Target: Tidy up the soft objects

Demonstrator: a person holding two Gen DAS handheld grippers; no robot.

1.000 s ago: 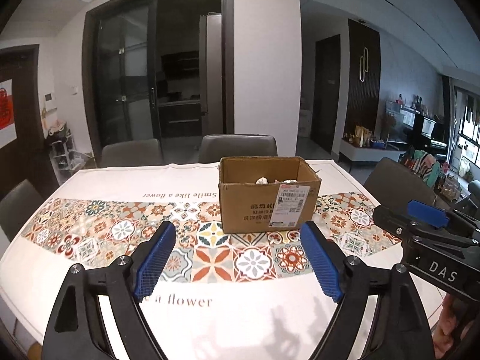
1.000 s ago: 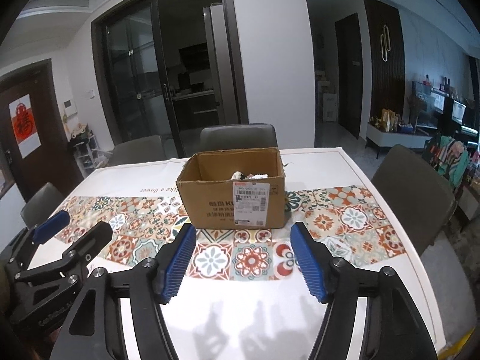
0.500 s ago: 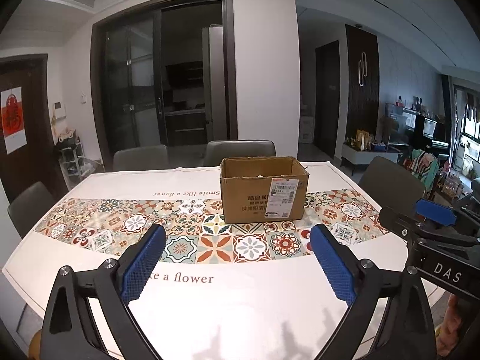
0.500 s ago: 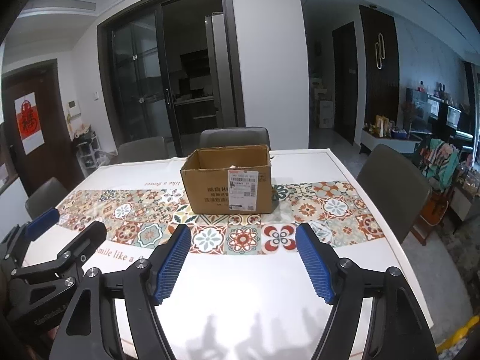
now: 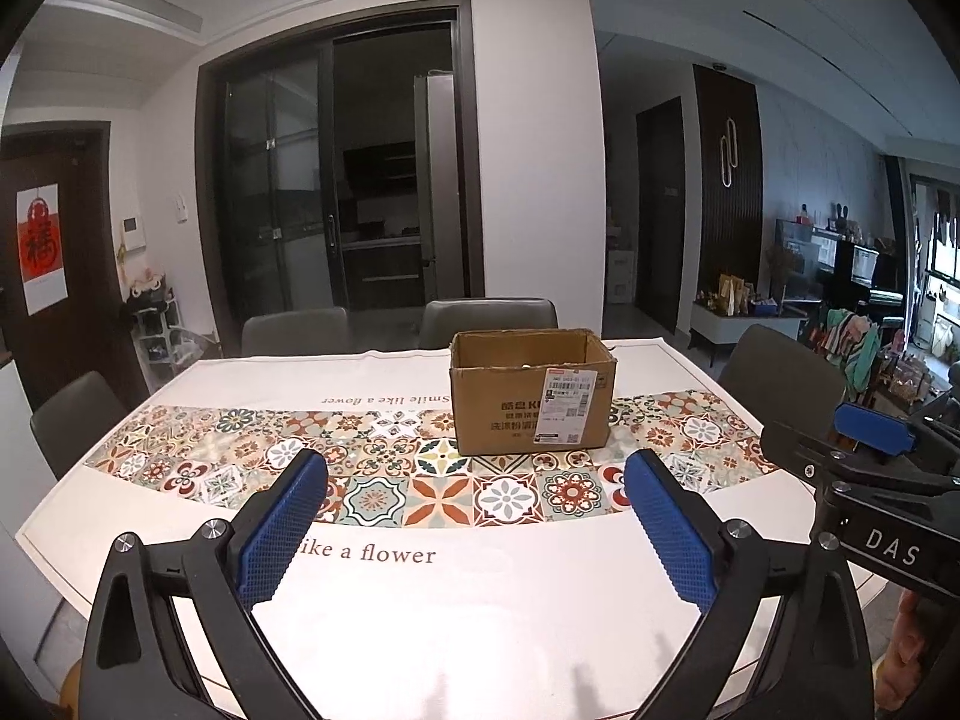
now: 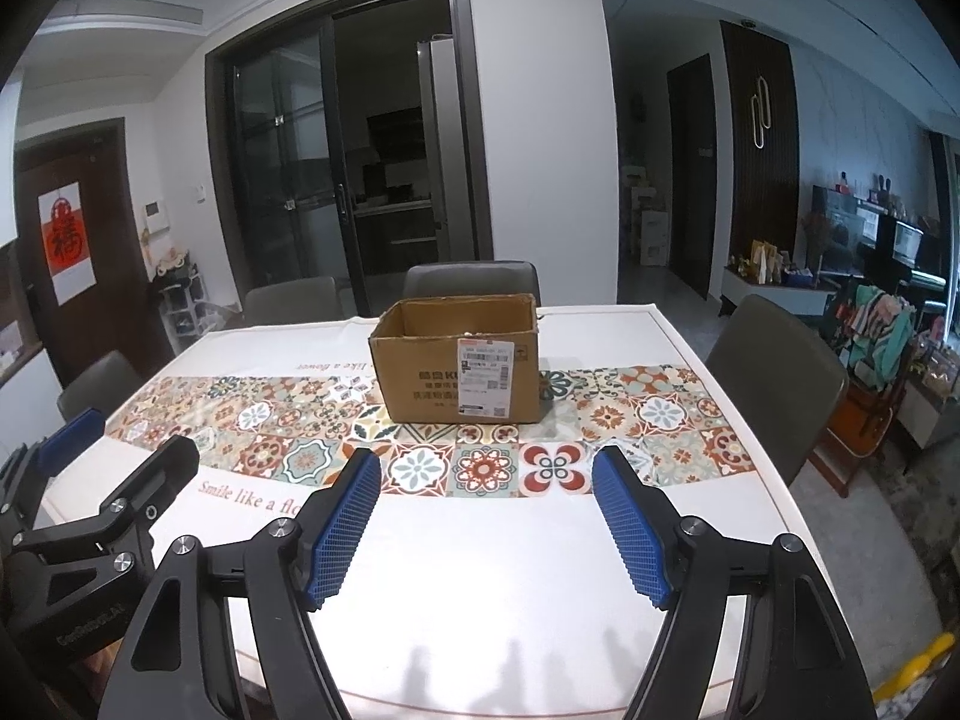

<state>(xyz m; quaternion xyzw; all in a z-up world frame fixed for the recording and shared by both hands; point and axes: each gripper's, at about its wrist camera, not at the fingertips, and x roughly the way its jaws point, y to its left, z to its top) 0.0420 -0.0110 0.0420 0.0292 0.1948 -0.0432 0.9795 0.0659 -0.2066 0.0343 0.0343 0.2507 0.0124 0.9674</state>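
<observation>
Both grippers, left gripper (image 5: 477, 525) and right gripper (image 6: 486, 516), have backed off the cardboard box (image 5: 531, 399), jaws apart and empty; its soft contents likely squash, so pinch mid-body.

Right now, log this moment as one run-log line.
left tool: open, empty | right tool: open, empty | box: upright on table, top open | contact: none
</observation>
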